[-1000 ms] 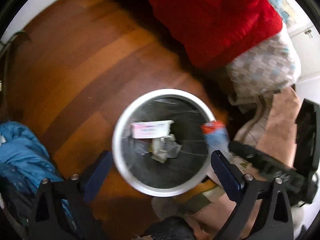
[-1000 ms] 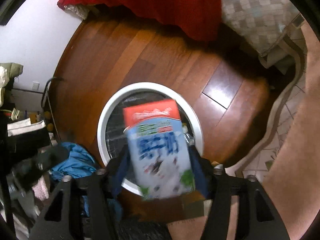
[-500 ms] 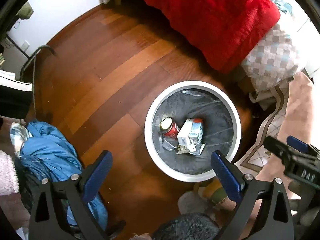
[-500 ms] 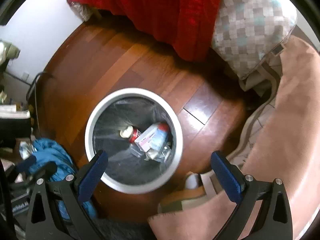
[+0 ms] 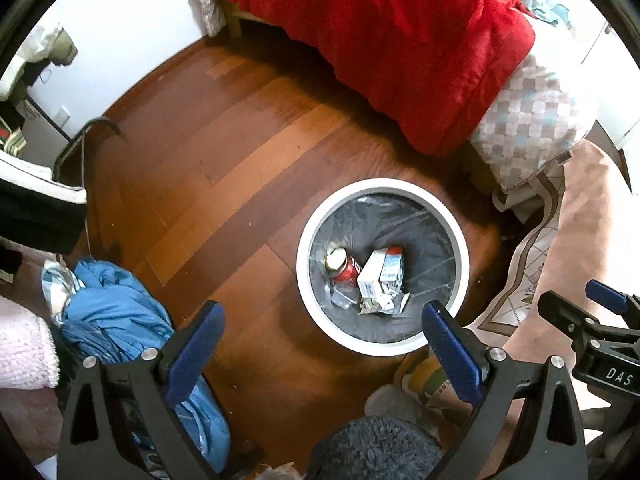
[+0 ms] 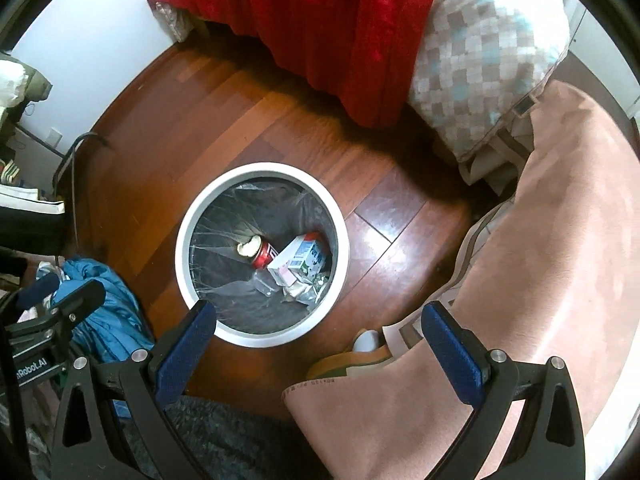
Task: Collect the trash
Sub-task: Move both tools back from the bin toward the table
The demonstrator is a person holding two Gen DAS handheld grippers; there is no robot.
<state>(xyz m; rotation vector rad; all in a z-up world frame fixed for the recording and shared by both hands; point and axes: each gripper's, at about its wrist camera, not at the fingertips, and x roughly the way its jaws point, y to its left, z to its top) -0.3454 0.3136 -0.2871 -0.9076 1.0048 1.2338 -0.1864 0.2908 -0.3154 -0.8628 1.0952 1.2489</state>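
The left tool (image 5: pixel 322 334) is spread wide and holds nothing; the right tool (image 6: pixel 318 334) is likewise spread wide and holds nothing. Both hang above the trash bin (image 5: pixel 382 184), a round white-rimmed bin lined with a clear bag, standing on the wooden floor (image 5: pixel 224 168). The bin lies ahead of both tools: slightly right of centre for the left tool, slightly left of centre for the right tool, so neither hand is clearly nearer. Inside the bin rest 1 milk carton (image 6: pixel 302 260), 1 red can (image 6: pixel 260 254) just beside it, and crumpled wrappers (image 5: pixel 378 302) below the carton. The carton's long axis runs diagonally across the bin floor; the can lies on its side. No loose trash is identifiable on the floor around the bin. Beyond the bin are a red blanket (image 5: pixel 400 52) and a checked pillow (image 6: pixel 480 60); to the bin's left lies a blue garment (image 5: pixel 116 312); to its right, a pink rug (image 6: pixel 560 260). Judgement: the deposit step appears complete, and the next move requires locating further trash away from the bin.
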